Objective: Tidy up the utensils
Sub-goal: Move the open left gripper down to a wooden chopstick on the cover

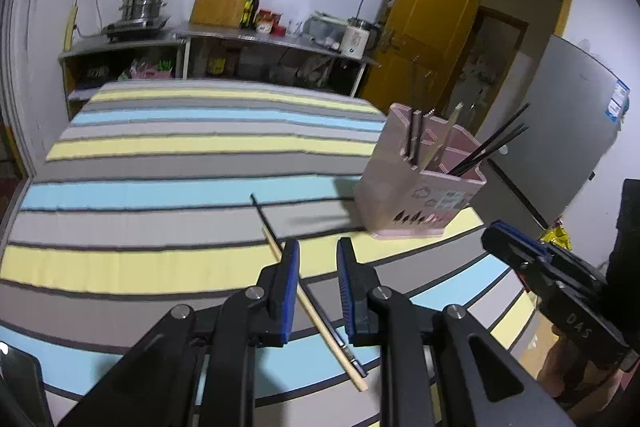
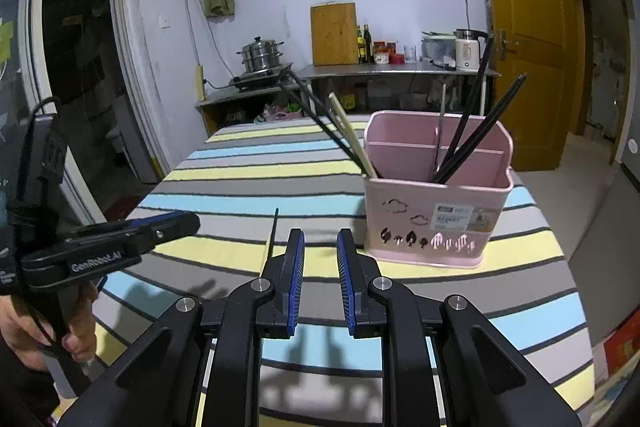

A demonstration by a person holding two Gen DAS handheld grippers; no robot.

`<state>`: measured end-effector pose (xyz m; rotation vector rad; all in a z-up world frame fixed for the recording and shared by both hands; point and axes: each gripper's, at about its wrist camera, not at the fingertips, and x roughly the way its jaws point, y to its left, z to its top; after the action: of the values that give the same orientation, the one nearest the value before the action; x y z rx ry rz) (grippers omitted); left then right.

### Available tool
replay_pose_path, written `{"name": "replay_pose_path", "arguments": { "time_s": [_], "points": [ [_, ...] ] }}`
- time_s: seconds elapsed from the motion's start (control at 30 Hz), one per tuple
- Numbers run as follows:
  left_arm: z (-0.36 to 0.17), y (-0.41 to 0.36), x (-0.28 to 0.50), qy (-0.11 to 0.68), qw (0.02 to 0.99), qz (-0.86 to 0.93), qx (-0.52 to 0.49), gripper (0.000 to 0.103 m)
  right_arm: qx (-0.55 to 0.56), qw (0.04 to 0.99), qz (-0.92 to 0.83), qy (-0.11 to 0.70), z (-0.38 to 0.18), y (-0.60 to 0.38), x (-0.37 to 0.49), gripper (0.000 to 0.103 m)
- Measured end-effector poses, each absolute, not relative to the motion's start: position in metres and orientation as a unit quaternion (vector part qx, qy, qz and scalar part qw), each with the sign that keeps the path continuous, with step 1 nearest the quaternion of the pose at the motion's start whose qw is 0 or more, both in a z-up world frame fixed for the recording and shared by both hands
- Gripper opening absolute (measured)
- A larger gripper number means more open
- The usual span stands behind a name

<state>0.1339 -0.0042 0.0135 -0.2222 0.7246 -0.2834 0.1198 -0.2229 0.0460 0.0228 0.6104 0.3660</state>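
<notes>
A wooden chopstick [image 1: 316, 315] and a thin black chopstick [image 1: 260, 213] lie together on the striped tablecloth [image 1: 160, 187]. They run diagonally between the fingers of my left gripper [image 1: 318, 251], which stands open just above them, pads not pressing. A pink utensil holder [image 1: 416, 199] at the right holds black chopsticks [image 1: 492, 147] and a wooden one. In the right wrist view my right gripper [image 2: 320, 239] is open with nothing in it, left of the pink holder [image 2: 432, 223]. The loose black chopstick [image 2: 275, 223] shows beside its left finger. My left gripper [image 2: 188, 221] comes in from the left.
A steel counter [image 2: 400, 69] against the back wall carries a steamer pot [image 2: 262, 55], a wooden cutting board [image 2: 334, 35], bottles and a kettle [image 2: 468, 51]. A yellow door [image 2: 528, 39] stands open at right. A person's hand [image 2: 24, 331] holds the left gripper's handle.
</notes>
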Motion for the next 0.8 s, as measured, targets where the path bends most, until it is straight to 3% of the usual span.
{"name": "replay_pose_path", "arguments": {
  "time_s": [0.6, 0.8],
  "points": [
    [-0.073, -0.026, 0.175, 0.449, 0.881, -0.093, -0.115, 0.026, 0.023, 0.923, 0.178, 0.340, 0.008, -0.225, 0.142, 0.017],
    [-0.072, -0.037, 0.172, 0.435, 0.894, -0.071, -0.075, 0.031, 0.033, 0.922, 0.176, 0.344, 0.002, -0.230, 0.148, 0.017]
  ]
}}
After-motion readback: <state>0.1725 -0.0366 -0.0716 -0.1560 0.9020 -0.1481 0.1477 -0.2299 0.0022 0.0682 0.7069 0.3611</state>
